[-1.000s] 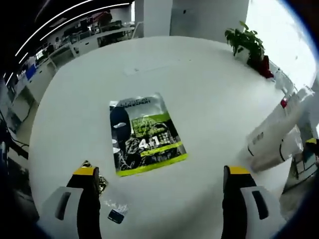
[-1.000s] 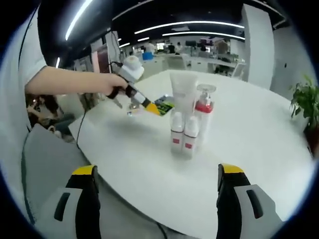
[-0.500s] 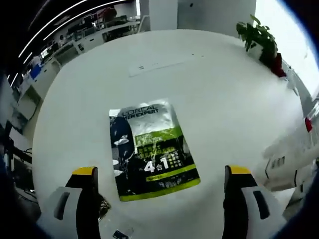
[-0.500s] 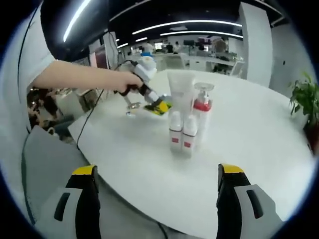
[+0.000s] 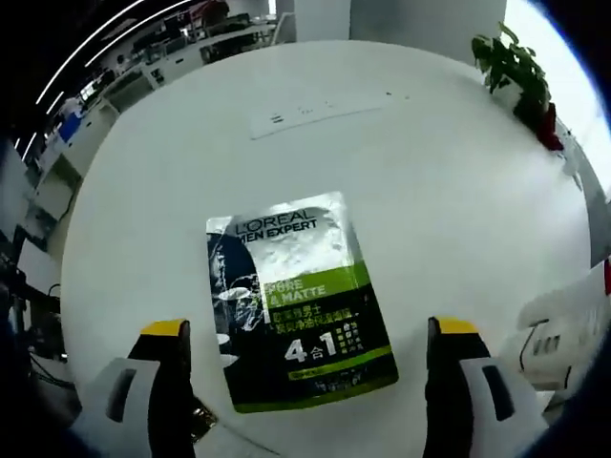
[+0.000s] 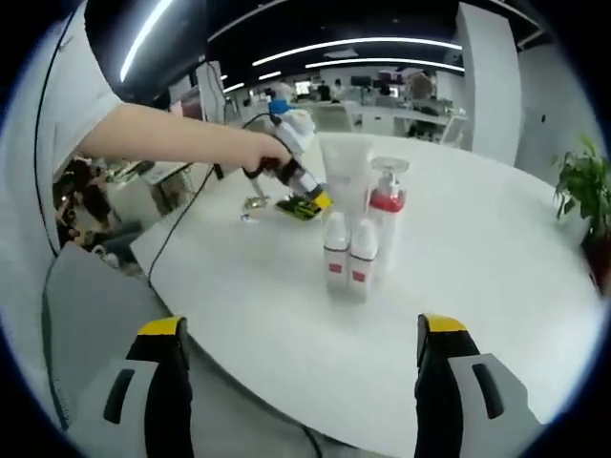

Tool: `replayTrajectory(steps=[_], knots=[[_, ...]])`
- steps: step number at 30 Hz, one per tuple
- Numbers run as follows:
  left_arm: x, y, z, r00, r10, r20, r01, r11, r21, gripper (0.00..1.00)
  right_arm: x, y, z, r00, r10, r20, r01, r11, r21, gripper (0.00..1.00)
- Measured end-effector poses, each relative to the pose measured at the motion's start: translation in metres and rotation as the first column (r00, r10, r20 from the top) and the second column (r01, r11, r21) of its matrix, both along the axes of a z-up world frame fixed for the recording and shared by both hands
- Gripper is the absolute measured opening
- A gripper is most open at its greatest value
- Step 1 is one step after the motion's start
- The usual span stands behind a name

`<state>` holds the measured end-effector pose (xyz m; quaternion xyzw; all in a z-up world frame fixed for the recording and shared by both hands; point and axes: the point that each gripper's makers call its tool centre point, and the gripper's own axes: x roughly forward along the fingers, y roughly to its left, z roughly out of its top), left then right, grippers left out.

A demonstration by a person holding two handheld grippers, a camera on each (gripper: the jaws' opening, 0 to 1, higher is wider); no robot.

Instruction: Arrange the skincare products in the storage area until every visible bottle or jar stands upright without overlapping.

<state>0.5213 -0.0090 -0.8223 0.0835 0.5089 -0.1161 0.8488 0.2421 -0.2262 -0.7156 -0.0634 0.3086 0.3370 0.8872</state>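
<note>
Right gripper view: four upright bottles (image 6: 355, 239), one flat sachet (image 5: 294, 301), both grippers' fingers apart

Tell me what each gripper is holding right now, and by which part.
Nothing is held. The left gripper hangs open above the flat sachet; the right gripper is open, short of the bottles.

The left gripper (image 5: 304, 329) hangs wide open just above the flat green packet (image 5: 294, 298), held by the person's outstretched hand (image 6: 270, 160), while the right gripper (image 6: 298, 329) waits open, well away from it.
</note>
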Motion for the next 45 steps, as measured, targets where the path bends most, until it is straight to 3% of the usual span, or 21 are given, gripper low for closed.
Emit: replayTrajectory(steps=[11, 13, 17, 19, 21, 24, 27, 28, 34, 39, 45], knots=[[-0.01, 0.005, -0.008, 0.999, 0.016, -0.048, -0.016, 1.0, 0.006, 0.78, 0.0, -0.001, 0.0, 1.0, -0.003, -0.002, 0.003, 1.0, -0.001, 0.98], [-0.011, 0.003, -0.009, 0.998, 0.028, -0.056, -0.03, 0.999, -0.022, 0.77, 0.0, -0.001, 0.0, 1.0, -0.003, -0.002, 0.003, 1.0, -0.002, 0.98], [-0.013, 0.004, -0.006, 0.999, 0.017, -0.037, -0.018, 1.0, -0.011, 0.77, 0.0, -0.001, -0.001, 1.0, -0.001, -0.004, 0.001, 1.0, -0.003, 0.98], [-0.01, 0.006, -0.003, 1.0, 0.028, -0.009, -0.028, 0.999, -0.018, 0.69, 0.0, -0.001, -0.001, 1.0, -0.002, -0.004, 0.002, 1.0, -0.004, 0.98], [-0.008, 0.005, -0.003, 1.0, 0.015, -0.003, -0.015, 1.0, -0.016, 0.68, 0.0, -0.001, -0.001, 1.0, -0.003, -0.004, 0.003, 1.0, -0.004, 0.98], [-0.004, -0.001, -0.002, 0.999, -0.04, 0.011, 0.04, 0.999, -0.005, 0.59, 0.0, -0.001, -0.001, 1.0, -0.004, -0.004, 0.004, 1.0, -0.006, 0.98], [-0.004, -0.001, -0.003, 0.998, -0.054, 0.015, 0.054, 0.998, -0.024, 0.2, 0.0, -0.001, -0.001, 1.0, -0.005, -0.003, 0.005, 1.0, -0.007, 0.98], [-0.009, -0.001, -0.004, 0.999, -0.044, 0.006, 0.044, 0.998, -0.041, 0.17, 0.0, -0.001, -0.001, 1.0, -0.005, -0.003, 0.005, 1.0, -0.007, 0.98], [-0.007, -0.002, -0.002, 0.998, -0.041, 0.049, 0.043, 0.998, -0.046, 0.09, 0.001, -0.001, 0.0, 1.0, -0.007, -0.001, 0.007, 1.0, -0.005, 0.98], [-0.007, -0.005, 0.001, 0.998, -0.027, 0.055, 0.031, 0.997, -0.077, 0.06, 0.001, -0.001, 0.0, 1.0, -0.004, 0.003, 0.004, 1.0, -0.004, 0.98], [-0.019, -0.011, 0.017, 0.997, -0.019, 0.069, 0.027, 0.993, -0.118, 0.04, 0.001, 0.0, 0.001, 1.0, 0.001, 0.007, -0.001, 1.0, 0.001, 0.98]])
